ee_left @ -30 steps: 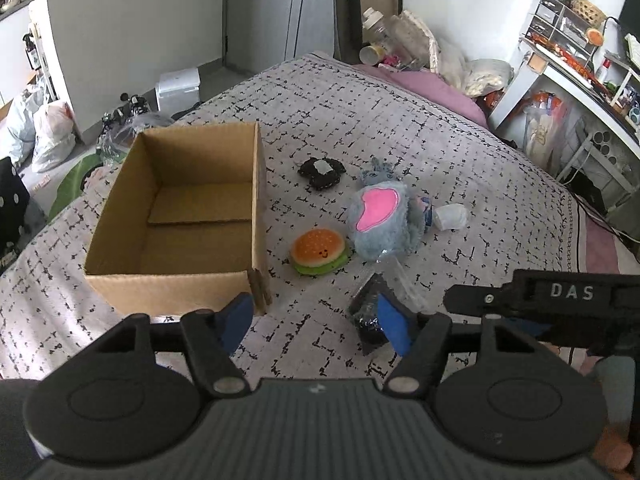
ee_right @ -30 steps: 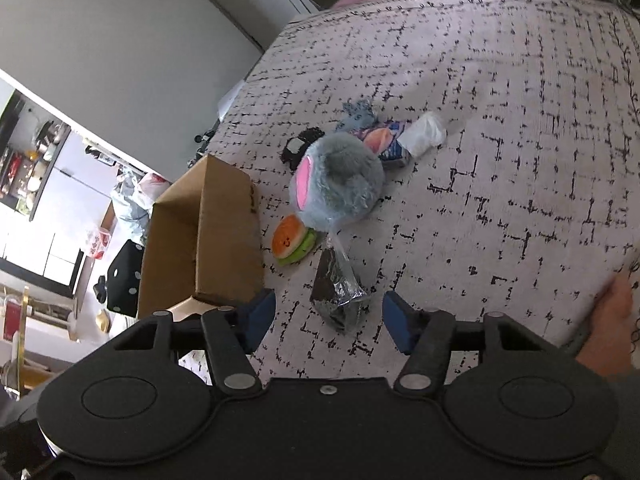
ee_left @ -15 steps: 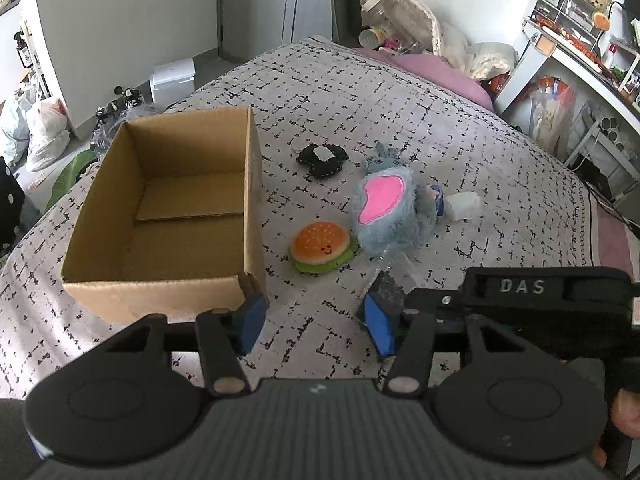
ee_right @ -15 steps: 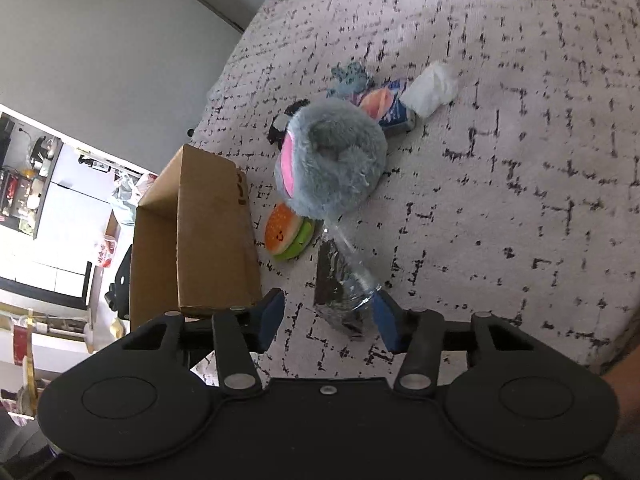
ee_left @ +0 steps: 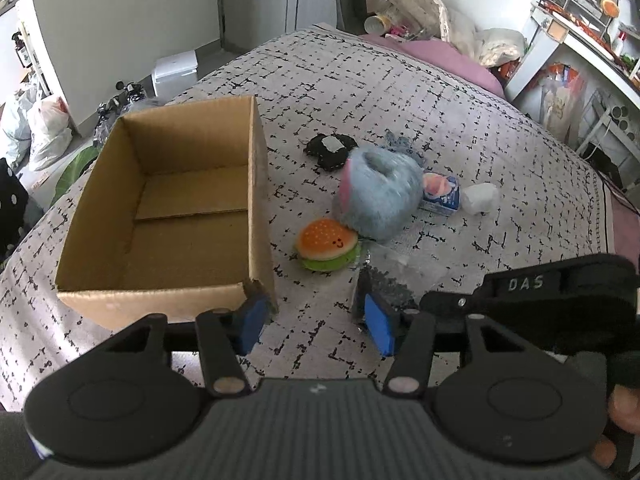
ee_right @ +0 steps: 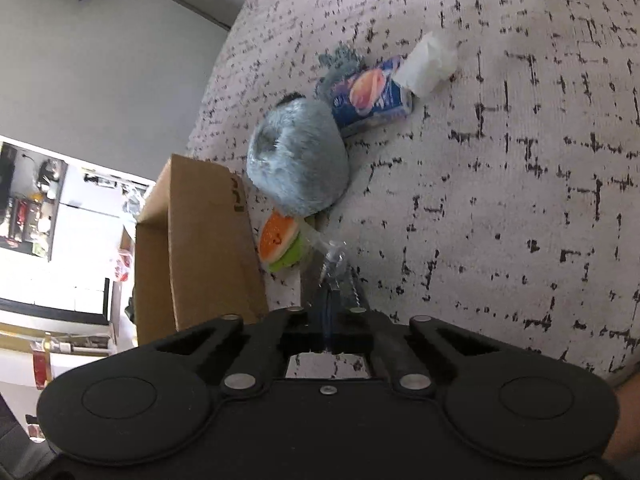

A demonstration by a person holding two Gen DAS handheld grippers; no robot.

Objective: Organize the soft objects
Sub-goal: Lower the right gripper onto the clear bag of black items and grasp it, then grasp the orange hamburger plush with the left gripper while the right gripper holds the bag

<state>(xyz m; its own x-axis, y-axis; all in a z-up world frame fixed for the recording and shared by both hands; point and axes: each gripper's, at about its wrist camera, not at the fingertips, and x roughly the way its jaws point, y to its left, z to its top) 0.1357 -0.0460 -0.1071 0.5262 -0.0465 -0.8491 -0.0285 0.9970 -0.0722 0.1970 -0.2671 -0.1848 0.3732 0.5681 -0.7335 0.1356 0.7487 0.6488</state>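
Note:
An open cardboard box (ee_left: pixel 256 184) stands empty on the bed at the left; it also shows in the right wrist view (ee_right: pixel 200 248). Beside it lie a burger toy (ee_left: pixel 326 244), a grey-blue fluffy plush (ee_left: pixel 380 196), a black soft toy (ee_left: pixel 330 150), a blue packet (ee_left: pixel 440 194) and a white wad (ee_left: pixel 480 198). My right gripper (ee_right: pixel 332 308) is shut on a clear bag of dark stuff (ee_right: pixel 334 272), next to the burger toy (ee_right: pixel 280 240). My left gripper (ee_left: pixel 314 324) is open and empty, low over the bed near the box's front corner.
The patterned bedspread (ee_left: pixel 400 92) stretches away behind the toys. A pink pillow (ee_left: pixel 436 54) and clutter lie at the headboard. A white desk with shelves (ee_left: pixel 580 40) stands to the right. Bags (ee_left: pixel 40 128) sit on the floor at the left.
My right gripper moved forward and closed on the clear bag. The fluffy plush rolled over, hiding its pink face. My left gripper moved a little closer to the box.

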